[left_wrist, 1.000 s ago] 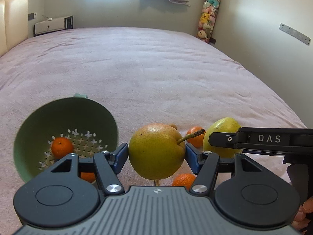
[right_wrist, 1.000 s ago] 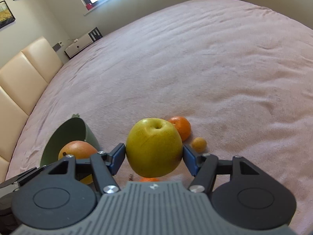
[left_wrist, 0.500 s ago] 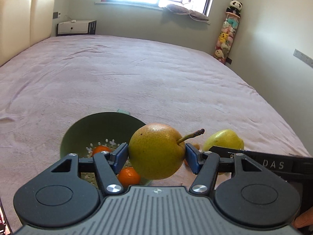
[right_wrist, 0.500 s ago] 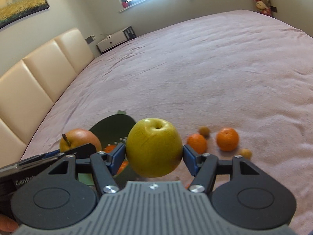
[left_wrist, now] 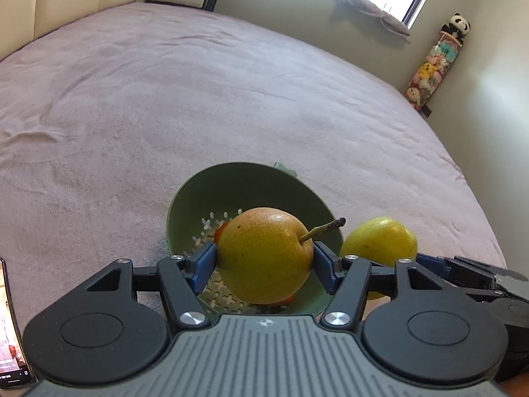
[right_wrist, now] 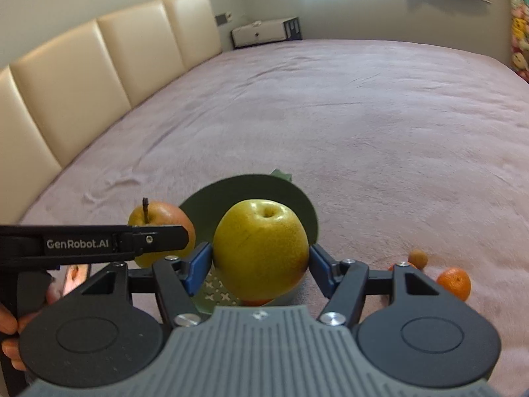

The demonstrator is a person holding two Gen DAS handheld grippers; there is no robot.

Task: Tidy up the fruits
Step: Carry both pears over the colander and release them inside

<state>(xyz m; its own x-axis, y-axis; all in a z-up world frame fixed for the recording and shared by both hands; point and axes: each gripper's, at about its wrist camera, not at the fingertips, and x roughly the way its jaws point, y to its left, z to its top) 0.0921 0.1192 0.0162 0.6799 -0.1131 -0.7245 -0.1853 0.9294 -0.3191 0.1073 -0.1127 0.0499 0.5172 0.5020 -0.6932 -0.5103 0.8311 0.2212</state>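
Note:
My left gripper [left_wrist: 264,268] is shut on a russet yellow pear [left_wrist: 266,254] with a stem, held just above the green strainer bowl [left_wrist: 231,173]. Mandarins [left_wrist: 219,233] show inside the bowl, mostly hidden behind the pear. My right gripper [right_wrist: 259,266] is shut on a yellow-green apple [right_wrist: 261,253], also over the near side of the bowl [right_wrist: 248,188]. The two grippers hang side by side: the apple [left_wrist: 378,240] appears right of the pear in the left wrist view, and the pear [right_wrist: 158,215] left of the apple in the right wrist view.
Two mandarins [right_wrist: 454,283] and a small brown fruit [right_wrist: 417,258] lie on the pink bedspread [right_wrist: 363,132] right of the bowl. A padded headboard [right_wrist: 99,66] runs along the left. A phone [left_wrist: 10,324] shows at the left edge, and a hand [right_wrist: 10,330] grips the left tool.
Both grippers have swung left with their fruit and rolled. The bowl, earlier off to the left, now sits right under the pear and the apple. The grips have not changed.

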